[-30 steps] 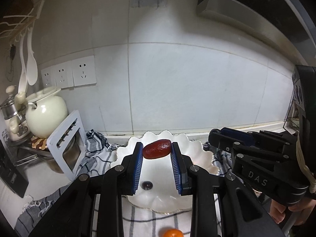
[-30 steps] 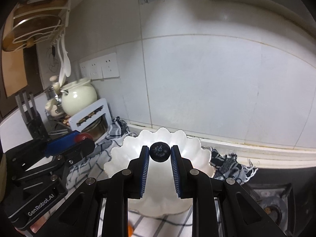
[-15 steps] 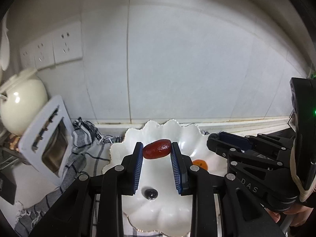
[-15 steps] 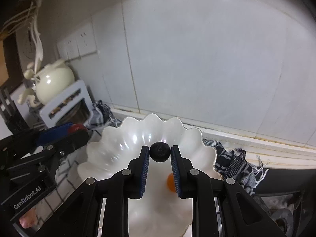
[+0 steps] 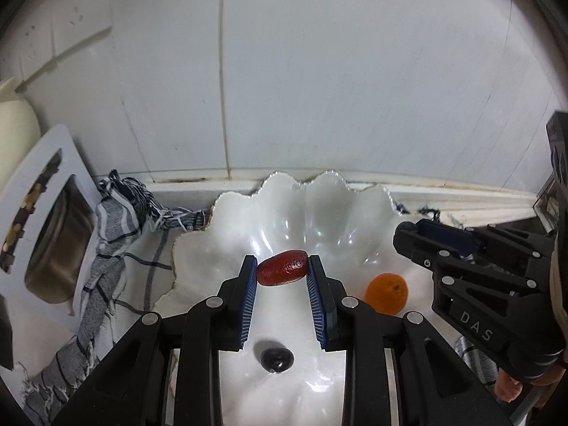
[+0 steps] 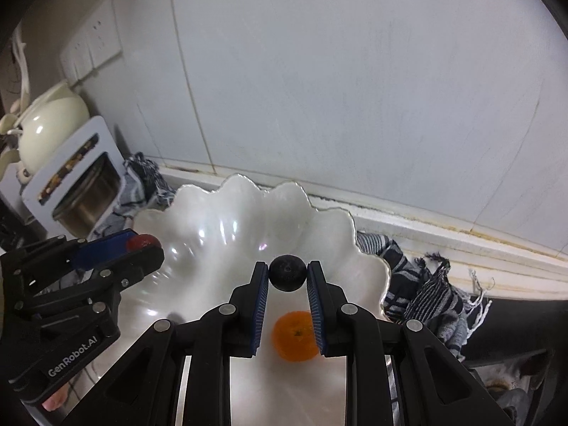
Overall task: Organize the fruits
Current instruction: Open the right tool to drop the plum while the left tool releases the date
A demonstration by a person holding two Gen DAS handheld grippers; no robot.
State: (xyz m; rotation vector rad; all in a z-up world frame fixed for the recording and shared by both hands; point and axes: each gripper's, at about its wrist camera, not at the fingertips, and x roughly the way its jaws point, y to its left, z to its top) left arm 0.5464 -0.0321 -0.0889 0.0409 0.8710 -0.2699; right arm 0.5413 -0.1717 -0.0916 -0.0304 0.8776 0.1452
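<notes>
My left gripper (image 5: 282,271) is shut on a red date (image 5: 282,272) and holds it above the white scalloped bowl (image 5: 301,206). A dark blueberry (image 5: 277,359) and a small orange (image 5: 387,293) lie in the bowl. My right gripper (image 6: 287,272) is shut on a dark blueberry (image 6: 287,272) above the same bowl (image 6: 220,213), over the orange (image 6: 296,335). The left gripper with the date (image 6: 142,242) shows at the left of the right wrist view. The right gripper body (image 5: 472,277) shows at the right of the left wrist view.
The bowl sits on a checked cloth (image 5: 113,234) against a white tiled wall (image 5: 319,71). A white toaster-like rack (image 6: 71,181) and a cream teapot (image 6: 49,124) stand to the left. Wall sockets (image 6: 92,49) are at upper left.
Both grippers have moved forward and down over the bowl, still holding their fruits. The bowl now fills the lower view and the orange lies inside it.
</notes>
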